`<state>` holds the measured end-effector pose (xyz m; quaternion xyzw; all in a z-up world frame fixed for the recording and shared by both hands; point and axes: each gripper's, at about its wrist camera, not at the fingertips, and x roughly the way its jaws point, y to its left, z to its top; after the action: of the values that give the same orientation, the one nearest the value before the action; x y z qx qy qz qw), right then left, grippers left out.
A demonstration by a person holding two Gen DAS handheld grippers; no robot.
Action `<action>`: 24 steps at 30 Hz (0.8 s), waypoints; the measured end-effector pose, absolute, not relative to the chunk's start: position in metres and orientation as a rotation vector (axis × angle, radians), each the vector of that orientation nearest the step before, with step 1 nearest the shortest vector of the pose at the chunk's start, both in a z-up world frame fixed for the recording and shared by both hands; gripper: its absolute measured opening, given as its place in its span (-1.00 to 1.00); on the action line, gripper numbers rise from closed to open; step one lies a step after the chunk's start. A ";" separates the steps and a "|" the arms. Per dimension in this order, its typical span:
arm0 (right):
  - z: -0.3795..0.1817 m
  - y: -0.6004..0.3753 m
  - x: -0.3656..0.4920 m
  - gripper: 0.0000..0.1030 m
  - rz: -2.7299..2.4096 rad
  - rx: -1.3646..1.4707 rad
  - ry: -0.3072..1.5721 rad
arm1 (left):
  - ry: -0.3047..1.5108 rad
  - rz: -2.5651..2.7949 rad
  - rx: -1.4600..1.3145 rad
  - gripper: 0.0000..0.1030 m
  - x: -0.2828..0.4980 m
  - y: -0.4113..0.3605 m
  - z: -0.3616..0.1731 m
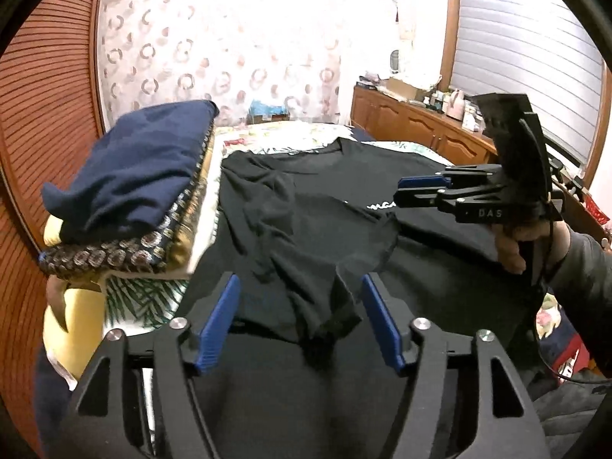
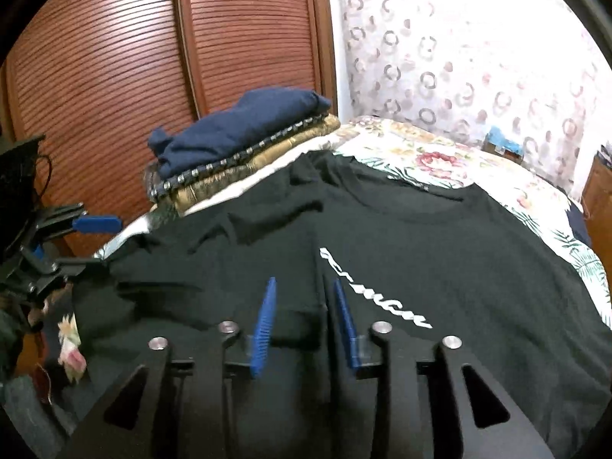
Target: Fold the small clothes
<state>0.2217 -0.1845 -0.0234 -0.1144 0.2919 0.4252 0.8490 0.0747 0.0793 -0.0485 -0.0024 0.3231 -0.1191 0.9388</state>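
Right wrist | black T-shirt (image 2: pixel 420 237) flat, collar pointing away | both claws open, empty

The T-shirt (image 2: pixel 440 237) is black, with white script lettering (image 2: pixel 376 290) across its chest. Both tongs are black with blue ribbed pads: the left tongs (image 1: pixel 298 321) and the right tongs (image 2: pixel 306 321). The folded garment (image 1: pixel 130 176) on top of the pile is navy blue; under it lies a dark cloth with a row of pale rings (image 1: pixel 103 258), then a gold-yellow layer (image 2: pixel 244 168). The bed cover (image 2: pixel 432 153) is white with red flowers and green palm leaves. The curtain (image 2: pixel 478 49) is pale with brown and pink ring shapes. The louvred doors (image 2: pixel 114 65) are reddish brown. The person's sleeve (image 1: pixel 585 279) is dark grey.
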 end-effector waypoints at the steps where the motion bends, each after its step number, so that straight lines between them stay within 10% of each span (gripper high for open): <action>1: -0.023 -0.180 0.222 -0.32 0.903 -0.235 0.616 | 0.657 -0.233 -0.002 0.46 0.076 0.081 -0.049; 24: -0.036 -0.191 0.232 -0.42 0.825 -0.271 0.755 | 0.829 -0.304 0.100 0.47 0.095 0.051 -0.094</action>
<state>0.2324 -0.1908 -0.0358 -0.1280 0.3570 0.3901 0.8390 0.0948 0.0510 -0.0942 0.0483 0.4012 -0.1472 0.9028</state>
